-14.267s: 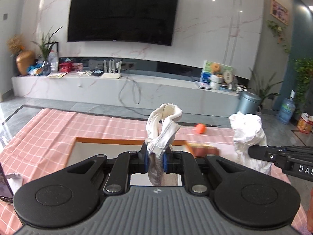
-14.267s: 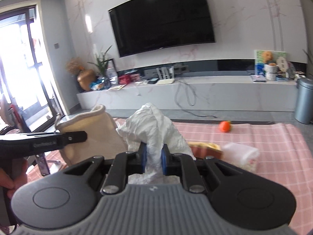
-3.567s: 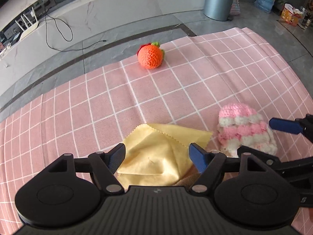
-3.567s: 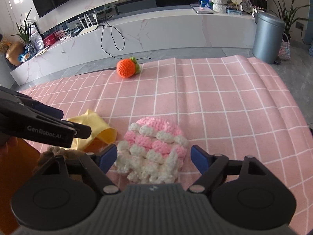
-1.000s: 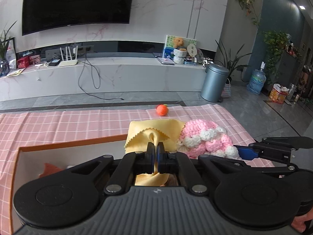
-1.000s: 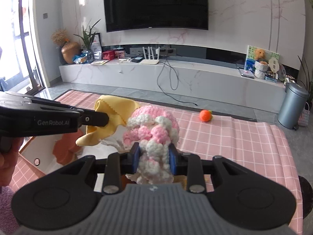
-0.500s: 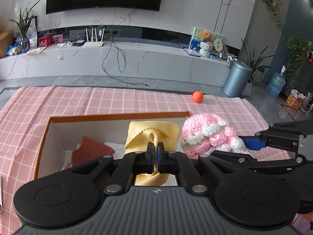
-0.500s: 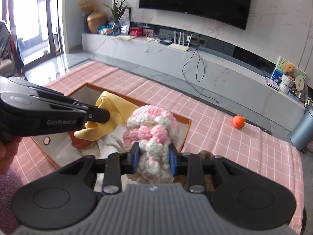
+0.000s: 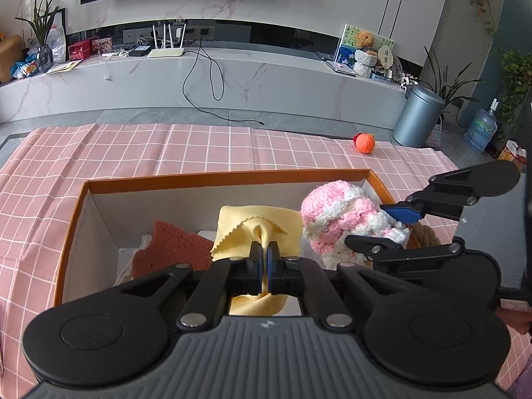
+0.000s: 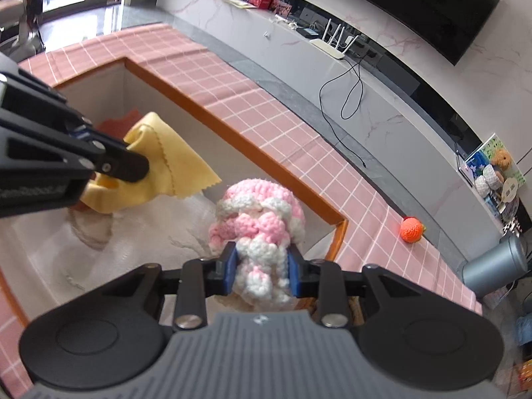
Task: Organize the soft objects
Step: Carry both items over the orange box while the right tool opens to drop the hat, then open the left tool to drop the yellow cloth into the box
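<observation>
Left gripper (image 9: 265, 259) is clamped on a folded yellow cloth (image 9: 256, 222) above the orange-rimmed cardboard box (image 9: 229, 177). Right gripper (image 10: 261, 271), just beside it, grips a pink-and-white crocheted hat (image 10: 257, 219) over the same box.

The right gripper (image 10: 262, 267) clamps a pink-and-white crocheted hat (image 10: 256, 219) above the orange-rimmed box (image 10: 212, 123).

Box (image 9: 229, 177) floor under yellow cloth (image 9: 257, 221)

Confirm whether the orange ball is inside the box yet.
No, the orange ball lies on the pink cloth, beyond the far wall of the box.
</observation>
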Motion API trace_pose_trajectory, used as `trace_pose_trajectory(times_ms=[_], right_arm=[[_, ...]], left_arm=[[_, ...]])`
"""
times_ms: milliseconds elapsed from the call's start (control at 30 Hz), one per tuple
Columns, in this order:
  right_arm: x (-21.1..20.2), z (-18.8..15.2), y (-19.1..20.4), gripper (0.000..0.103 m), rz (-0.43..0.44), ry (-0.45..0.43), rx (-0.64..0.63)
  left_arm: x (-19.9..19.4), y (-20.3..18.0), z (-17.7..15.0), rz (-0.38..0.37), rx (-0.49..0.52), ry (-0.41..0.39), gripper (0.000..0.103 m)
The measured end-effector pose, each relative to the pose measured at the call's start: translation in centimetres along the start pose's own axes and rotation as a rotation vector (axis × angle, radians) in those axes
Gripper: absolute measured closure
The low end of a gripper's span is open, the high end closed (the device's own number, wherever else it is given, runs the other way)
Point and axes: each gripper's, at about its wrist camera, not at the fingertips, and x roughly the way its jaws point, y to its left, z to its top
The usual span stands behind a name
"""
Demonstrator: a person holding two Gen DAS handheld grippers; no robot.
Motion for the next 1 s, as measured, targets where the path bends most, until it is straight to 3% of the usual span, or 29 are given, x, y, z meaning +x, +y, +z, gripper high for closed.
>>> trace_pose_trajectory(times_ms=[133,367,667,900,1000], right_arm=[[1.9,0.5,0.2,0.072,0.000,0.031,-0.026],[2.7,0.3,0.3,0.059,-0.005,0.039,-0.045],[0.4,0.3,0.0,0.041,-0.011,-0.024,-0.032],[-2.1,-0.1,-1.2,0.039,-0.053,-0.095,0.015],[-3.4,-0.8,-2.1,0.037,-0.090,-0.135,0.063]], left_arm=[[0.9,0.2,0.1,-0.001,0.001,0.013,0.101],[1.6,0.2,0.2,0.004,-0.001,0.027,0.101],[1.2,-0.1,0.4,0.008,0.002,0.021,0.101],[-0.4,-0.9,0.6,0.001,0.019,-0.001,0.101],[-1.3,-1.6,0.8,-0.035,0.023,-0.003,0.101]])
